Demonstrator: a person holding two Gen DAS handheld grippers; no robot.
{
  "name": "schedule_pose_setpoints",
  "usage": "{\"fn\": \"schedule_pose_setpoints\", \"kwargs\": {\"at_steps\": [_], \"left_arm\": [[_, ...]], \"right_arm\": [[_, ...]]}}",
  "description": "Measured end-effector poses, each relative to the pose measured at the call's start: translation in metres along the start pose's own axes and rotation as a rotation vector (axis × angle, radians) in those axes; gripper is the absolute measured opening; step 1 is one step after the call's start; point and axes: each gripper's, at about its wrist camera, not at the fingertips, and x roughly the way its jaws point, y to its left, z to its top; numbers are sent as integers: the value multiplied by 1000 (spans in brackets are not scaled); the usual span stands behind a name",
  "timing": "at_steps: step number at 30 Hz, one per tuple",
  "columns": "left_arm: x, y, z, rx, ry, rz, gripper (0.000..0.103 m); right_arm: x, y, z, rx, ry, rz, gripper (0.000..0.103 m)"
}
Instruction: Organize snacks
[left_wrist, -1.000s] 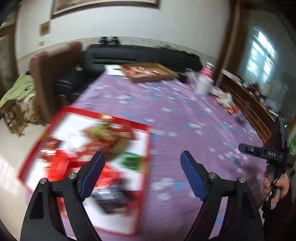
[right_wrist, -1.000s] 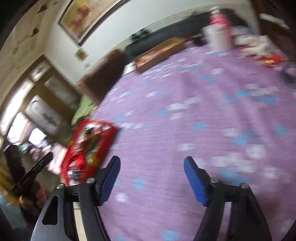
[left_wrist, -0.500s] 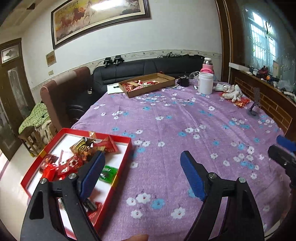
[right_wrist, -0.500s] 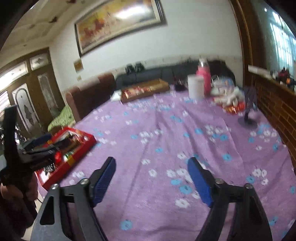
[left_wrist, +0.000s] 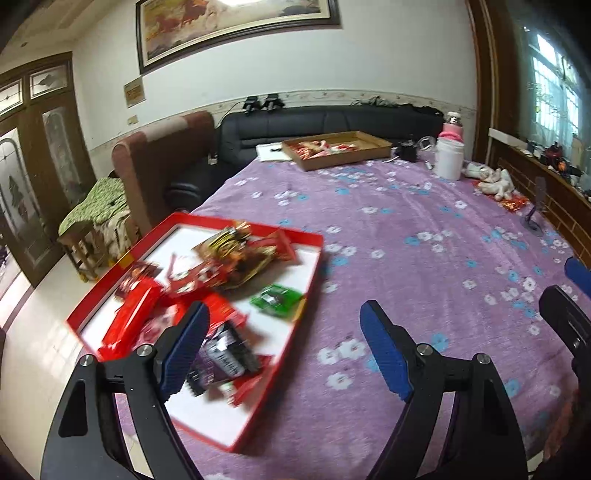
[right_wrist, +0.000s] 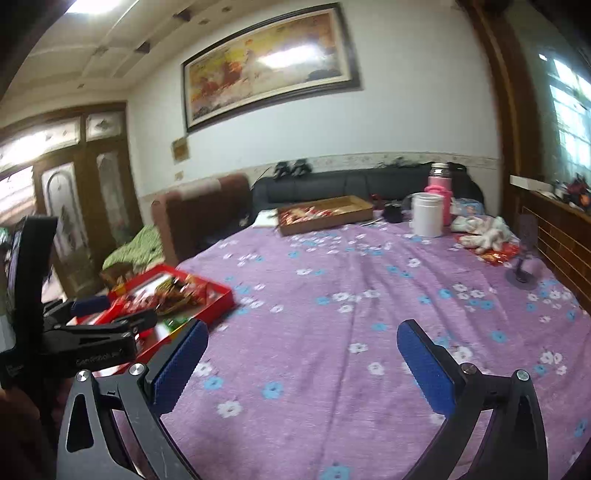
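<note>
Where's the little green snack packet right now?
The green snack packet lies in the red tray near its right wall, below the gold wrappers, just ahead of the left claw in the left wrist view.

My tabletop (left_wrist: 424, 229) wears a purple cloth dotted with white and blue flowers. The tray (left_wrist: 314, 243) beside my left gripper (left_wrist: 284, 350) is red-rimmed with a white floor, strewn with red, gold, green and dark purple snacks (left_wrist: 236, 258). Both my grippers are black with blue pads (right_wrist: 424, 365). Far off sit a brown box (left_wrist: 369, 151), a white jar (left_wrist: 448, 158), a pink flask (right_wrist: 439, 192).
</note>
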Motion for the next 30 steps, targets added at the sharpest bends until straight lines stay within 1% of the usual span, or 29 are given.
{"fn": "schedule_pose_setpoints", "kwargs": {"at_steps": [4,9,14,17,24,30], "left_arm": [[1,17,-7,-17,10,19,84],[-1,32,-10,-36,14,29,84],[-2,45,-15,-57,20,31,84],[-1,51,-18,-70,26,34,84],[-4,67,-24,-95,31,47,84],[-5,77,-27,-116,35,62,84]], "right_arm": [[5,22,-2,-55,12,29,103],[11,44,-4,-81,32,71,103],[11,63,-6,-132,29,76,103],[10,69,-6,-147,25,76,103],[14,80,-11,-144,51,98,103],[18,95,-14,-177,61,123,103]]}}
